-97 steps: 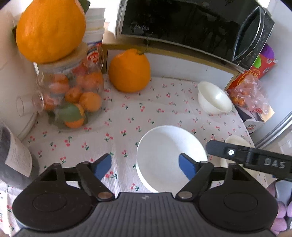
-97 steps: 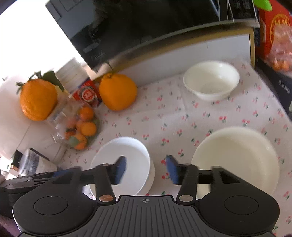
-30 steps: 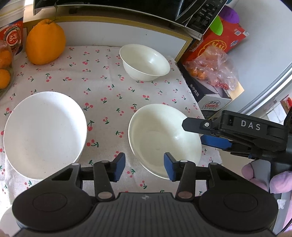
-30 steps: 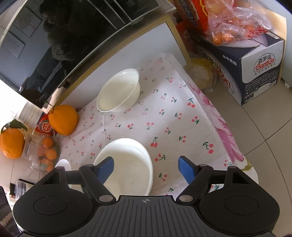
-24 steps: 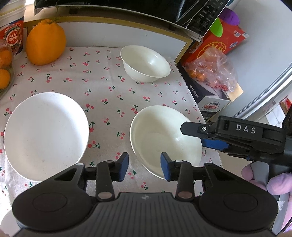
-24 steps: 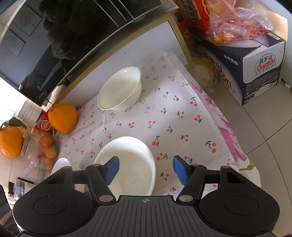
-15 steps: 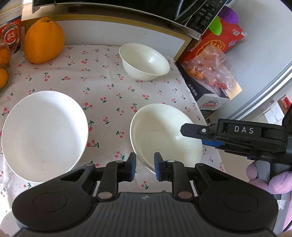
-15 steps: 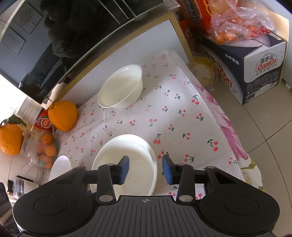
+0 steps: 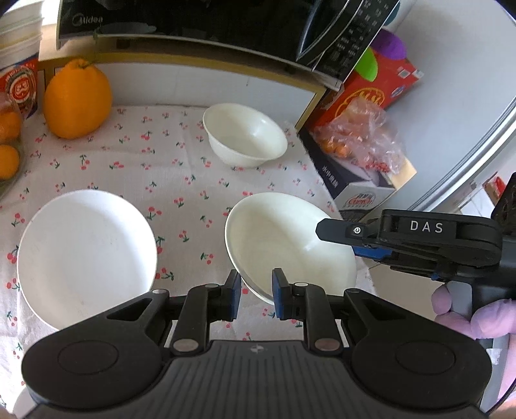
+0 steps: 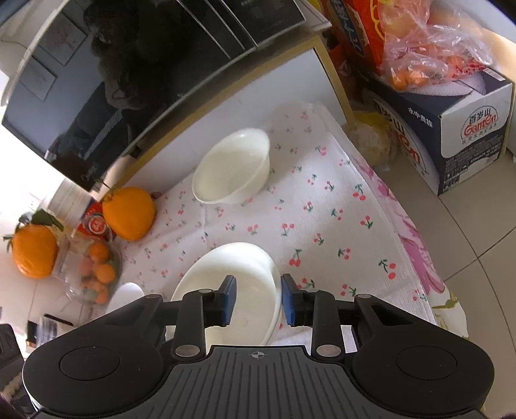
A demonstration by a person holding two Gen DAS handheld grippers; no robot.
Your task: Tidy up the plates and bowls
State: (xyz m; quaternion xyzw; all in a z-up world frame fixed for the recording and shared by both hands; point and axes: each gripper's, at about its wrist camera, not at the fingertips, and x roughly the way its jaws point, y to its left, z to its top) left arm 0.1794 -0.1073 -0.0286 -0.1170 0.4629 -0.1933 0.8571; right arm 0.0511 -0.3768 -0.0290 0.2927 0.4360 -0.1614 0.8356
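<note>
I have both tools on the same shallow bowl (image 9: pixel 290 245), which sits at lower centre of the left wrist view on the cherry-print cloth (image 9: pixel 180 167). My left gripper (image 9: pixel 256 295) is clamped on its near rim, blue pads on either side of the edge. In the right wrist view my right gripper (image 10: pixel 258 298) straddles the bowl's right-hand rim; its jaws have just been closing and now pinch that rim between them. From the left camera I see the right tool coming in from the right edge, with a gloved hand (image 9: pixel 467 312) at the lower right.

To the left of the held bowl, apart from it, lies a flat white plate (image 9: pixel 85 258), nothing on it. Towards the upper centre stands a deeper small bowl (image 9: pixel 245 135), also holding nothing I can see. A large orange citrus fruit (image 9: pixel 77 100) sits at upper left against the white shelf front, below a black microwave (image 9: pixel 209 22) that spans the top of the frame. In the right wrist view a glass jar (image 10: pixel 93 274) at the left edge holds small oranges, with another big citrus beside it. Off the cloth's right side are a printed carton (image 9: pixel 358 190) and a plastic bag of fruit (image 9: pixel 354 141) resting on it. The path between bowl and plate is bare cloth.
</note>
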